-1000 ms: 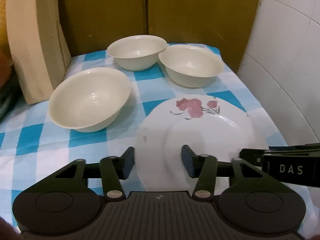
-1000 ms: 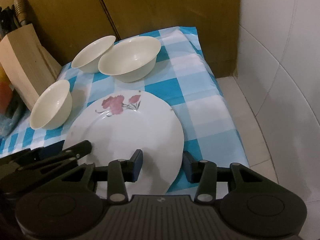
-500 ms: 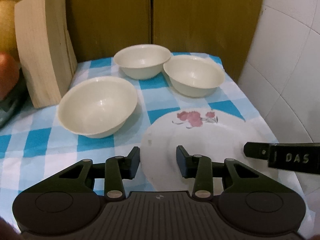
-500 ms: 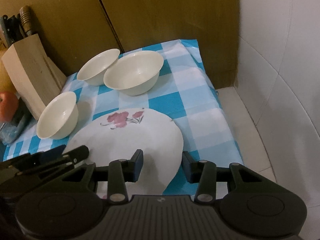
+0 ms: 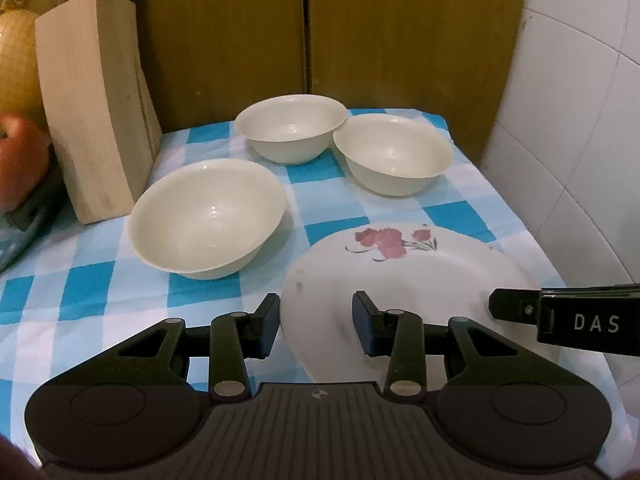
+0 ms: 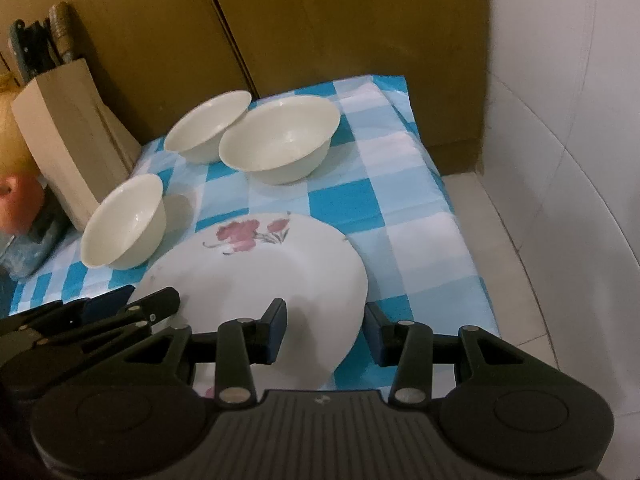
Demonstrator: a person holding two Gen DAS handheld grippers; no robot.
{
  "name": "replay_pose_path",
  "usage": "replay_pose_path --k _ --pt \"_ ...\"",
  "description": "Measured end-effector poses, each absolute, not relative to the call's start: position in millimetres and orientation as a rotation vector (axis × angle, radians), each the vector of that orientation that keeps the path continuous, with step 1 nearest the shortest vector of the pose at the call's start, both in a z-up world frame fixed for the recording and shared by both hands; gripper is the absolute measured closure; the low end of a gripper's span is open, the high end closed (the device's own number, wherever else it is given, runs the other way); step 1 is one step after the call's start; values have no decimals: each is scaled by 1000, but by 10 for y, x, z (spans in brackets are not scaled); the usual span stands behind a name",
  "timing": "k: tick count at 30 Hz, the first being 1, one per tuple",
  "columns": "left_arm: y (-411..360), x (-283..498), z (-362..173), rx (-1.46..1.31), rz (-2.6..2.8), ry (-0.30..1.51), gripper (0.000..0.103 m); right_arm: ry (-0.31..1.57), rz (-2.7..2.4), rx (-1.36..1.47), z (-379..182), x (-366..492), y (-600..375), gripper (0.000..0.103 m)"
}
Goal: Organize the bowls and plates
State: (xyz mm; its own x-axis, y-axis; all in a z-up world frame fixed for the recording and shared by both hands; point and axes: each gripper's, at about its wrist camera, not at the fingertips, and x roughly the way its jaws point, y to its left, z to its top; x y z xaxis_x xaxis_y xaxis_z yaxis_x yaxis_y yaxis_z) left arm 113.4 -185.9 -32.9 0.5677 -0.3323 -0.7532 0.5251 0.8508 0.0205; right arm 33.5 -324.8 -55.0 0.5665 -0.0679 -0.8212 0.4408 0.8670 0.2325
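A white plate [image 5: 400, 280] with a pink flower print lies on the blue-checked cloth [image 5: 80, 292], nearest to me. My left gripper [image 5: 315, 328] straddles the plate's near-left rim, with one pad just outside the edge and the other over the plate. My right gripper [image 6: 326, 332] straddles the near-right rim of the plate [image 6: 260, 276] the same way. Both have their jaws partly apart, and I see no pad pressing. Three cream bowls stand beyond: one at the left [image 5: 208, 220], one at the back [image 5: 290, 128] and one at the right [image 5: 394, 156], the last two touching.
A wooden knife block [image 5: 96, 104] stands at the left by a red apple [image 5: 20, 160]. Brown cabinet doors [image 5: 400, 32] close off the back. A white tiled wall [image 5: 580, 120] runs along the right, where the cloth's edge [image 6: 448, 216] drops off.
My left gripper's jaws have narrowed around the plate's rim. Both views have tipped up slightly, showing more of the cabinet. The right jaws, the plate and the bowls look unchanged.
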Motion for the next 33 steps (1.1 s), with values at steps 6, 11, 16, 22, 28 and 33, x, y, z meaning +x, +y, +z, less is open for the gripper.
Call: replay_pose_path --k 6,11,16,22,28,33 --pt "-1827 1173 -446 263 -508 884 56 973 -303 483 -669 392 -3294 66" --pt "-1845 1207 -452 266 -530 876 48 963 -296 519 -690 397 -3330 64" --pt "-1842 1255 -506 269 -522 857 34 962 -285 515 -692 406 -3311 58" --pt "-1882 1277 -488 237 -534 888 43 955 -307 507 -680 409 -3303 63" --pt "-1837 1228 -414 242 -516 863 44 915 -289 484 -560 382 -3225 64" --pt "-1795 1210 -315 245 -504 828 45 905 -284 468 -525 370 -3176 65"
